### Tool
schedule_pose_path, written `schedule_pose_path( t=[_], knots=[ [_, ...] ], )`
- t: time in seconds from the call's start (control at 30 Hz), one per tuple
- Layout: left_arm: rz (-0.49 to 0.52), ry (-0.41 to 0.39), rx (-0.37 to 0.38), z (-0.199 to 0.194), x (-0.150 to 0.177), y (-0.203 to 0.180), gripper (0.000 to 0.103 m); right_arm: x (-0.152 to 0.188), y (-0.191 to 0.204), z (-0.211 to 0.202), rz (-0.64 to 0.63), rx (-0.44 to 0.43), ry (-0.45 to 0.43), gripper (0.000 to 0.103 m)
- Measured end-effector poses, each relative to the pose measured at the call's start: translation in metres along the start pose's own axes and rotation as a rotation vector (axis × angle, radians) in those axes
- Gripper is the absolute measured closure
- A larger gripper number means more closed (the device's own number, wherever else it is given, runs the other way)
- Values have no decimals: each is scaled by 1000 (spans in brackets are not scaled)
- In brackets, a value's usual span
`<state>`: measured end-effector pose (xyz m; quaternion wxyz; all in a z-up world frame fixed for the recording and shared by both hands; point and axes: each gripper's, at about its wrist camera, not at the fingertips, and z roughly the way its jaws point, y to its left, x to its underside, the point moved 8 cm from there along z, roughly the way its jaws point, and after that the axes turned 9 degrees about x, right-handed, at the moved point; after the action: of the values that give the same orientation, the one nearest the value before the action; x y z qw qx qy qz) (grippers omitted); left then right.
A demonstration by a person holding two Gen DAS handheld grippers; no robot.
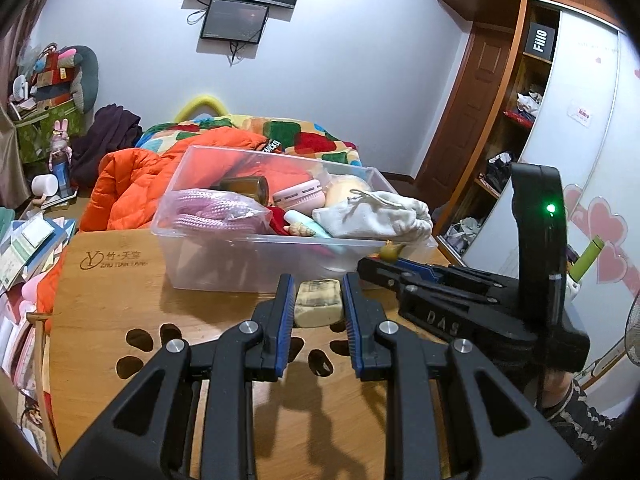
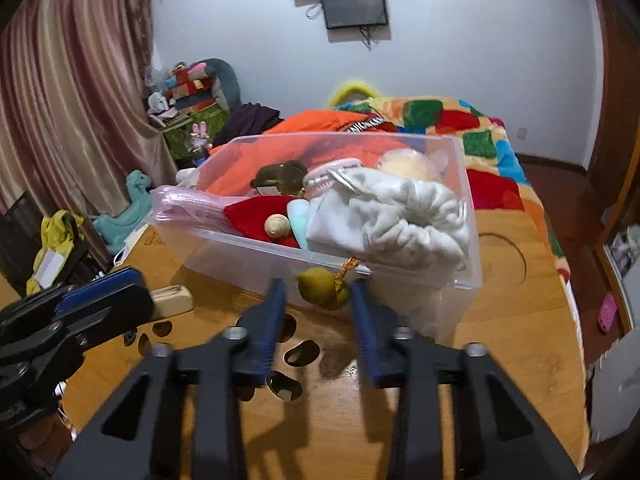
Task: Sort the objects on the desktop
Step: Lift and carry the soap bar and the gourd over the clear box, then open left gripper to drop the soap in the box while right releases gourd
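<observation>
Nearest us, the left gripper (image 1: 316, 304) pinches a beige block (image 1: 319, 303) just above the wooden table (image 1: 120, 292), jaws narrowed onto it. Alongside, the right gripper (image 2: 318, 292) has a small olive-green charm (image 2: 320, 286) between its jaws, though whether the pads press it I cannot tell. Beyond them, the clear bin (image 2: 464, 248) is already well stocked: grey pouch (image 2: 384, 212), pink rope (image 1: 216, 210), brown jar (image 1: 244, 188). My read: sorting is nearly done, these two pieces left.
</observation>
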<state>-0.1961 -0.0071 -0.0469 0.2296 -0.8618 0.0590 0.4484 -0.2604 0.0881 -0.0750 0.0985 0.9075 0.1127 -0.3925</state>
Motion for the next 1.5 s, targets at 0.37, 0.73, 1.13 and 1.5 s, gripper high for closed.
schedule_pose_path(
  t=[0.37,0.73,1.13,1.5],
  knots=[
    [6,-28,8,1,-17,-2,80,-8,0,-18,-7,-36,-41,85],
    [66,8,-19,43,-45,-12,80,-25,-11,-13,-30,-15,-64,85],
    [30,95,-23,89,-42,1,80,-33,-16,7,-106,42,-55,85],
    [-5,140,18,90,-40,9,52,-33,-13,2,-201,112,-81,85]
  ],
)
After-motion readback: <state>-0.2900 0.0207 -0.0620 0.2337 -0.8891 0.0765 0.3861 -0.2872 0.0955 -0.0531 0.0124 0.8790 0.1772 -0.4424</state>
